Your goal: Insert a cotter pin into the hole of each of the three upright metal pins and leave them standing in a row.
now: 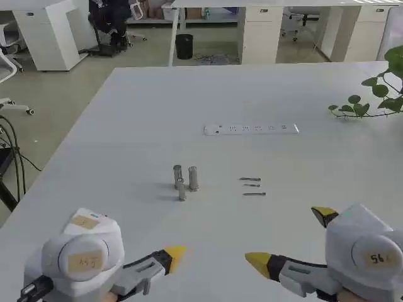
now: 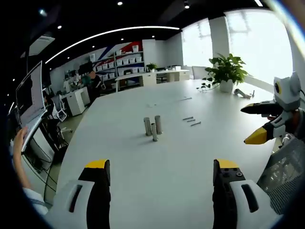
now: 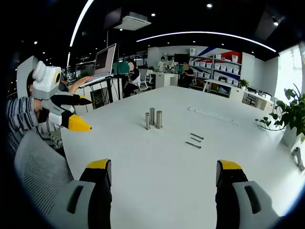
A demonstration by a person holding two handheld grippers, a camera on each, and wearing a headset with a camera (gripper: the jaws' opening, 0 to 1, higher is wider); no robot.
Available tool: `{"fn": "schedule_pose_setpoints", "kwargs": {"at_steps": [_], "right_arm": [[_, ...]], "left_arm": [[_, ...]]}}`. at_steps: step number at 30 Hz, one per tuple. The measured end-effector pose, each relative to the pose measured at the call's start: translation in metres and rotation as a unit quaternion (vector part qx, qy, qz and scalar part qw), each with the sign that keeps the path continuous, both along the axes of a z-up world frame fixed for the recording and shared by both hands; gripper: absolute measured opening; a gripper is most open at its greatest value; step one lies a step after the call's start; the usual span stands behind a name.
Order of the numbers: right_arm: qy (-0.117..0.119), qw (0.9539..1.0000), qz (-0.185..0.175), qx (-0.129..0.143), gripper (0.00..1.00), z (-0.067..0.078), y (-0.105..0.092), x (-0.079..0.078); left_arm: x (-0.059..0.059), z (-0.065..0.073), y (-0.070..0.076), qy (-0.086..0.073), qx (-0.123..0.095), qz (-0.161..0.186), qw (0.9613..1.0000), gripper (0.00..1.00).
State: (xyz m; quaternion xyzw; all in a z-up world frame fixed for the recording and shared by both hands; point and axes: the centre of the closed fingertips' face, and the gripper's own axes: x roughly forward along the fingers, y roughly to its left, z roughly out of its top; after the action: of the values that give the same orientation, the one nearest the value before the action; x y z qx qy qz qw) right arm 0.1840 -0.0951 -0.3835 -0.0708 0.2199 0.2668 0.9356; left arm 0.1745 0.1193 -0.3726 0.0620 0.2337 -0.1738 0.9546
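Observation:
Three short upright metal pins (image 1: 182, 179) stand bunched together in the middle of the white table (image 1: 126, 126), two behind and one in front. Three thin cotter pins (image 1: 252, 186) lie flat in a small stack of parallel lines just right of them. My left gripper (image 2: 162, 164) is open and holds nothing; one of its yellow fingertips (image 1: 175, 254) shows at the near left edge. My right gripper (image 1: 291, 238) hangs open and holds nothing at the near right. Both are well short of the pins (image 3: 153, 119) and the cotter pins (image 3: 194, 140).
A white power strip (image 1: 250, 129) lies across the table beyond the pins. A leafy potted plant (image 1: 378, 94) reaches in at the far right. A grey mesh chair (image 3: 33, 176) is close to the table's near edge. Desks and cabinets stand beyond the table.

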Motion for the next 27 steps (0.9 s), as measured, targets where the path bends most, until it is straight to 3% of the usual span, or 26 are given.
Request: {"fn": "schedule_pose_setpoints", "kwargs": {"at_steps": [27], "right_arm": [[0.005,0.9999,0.007,-0.005,0.93,-0.0024,-0.0024,0.0]], "left_arm": [[-0.0019,0.0008,0.0006,-0.004,0.002,-0.002,1.0,0.96]]}}
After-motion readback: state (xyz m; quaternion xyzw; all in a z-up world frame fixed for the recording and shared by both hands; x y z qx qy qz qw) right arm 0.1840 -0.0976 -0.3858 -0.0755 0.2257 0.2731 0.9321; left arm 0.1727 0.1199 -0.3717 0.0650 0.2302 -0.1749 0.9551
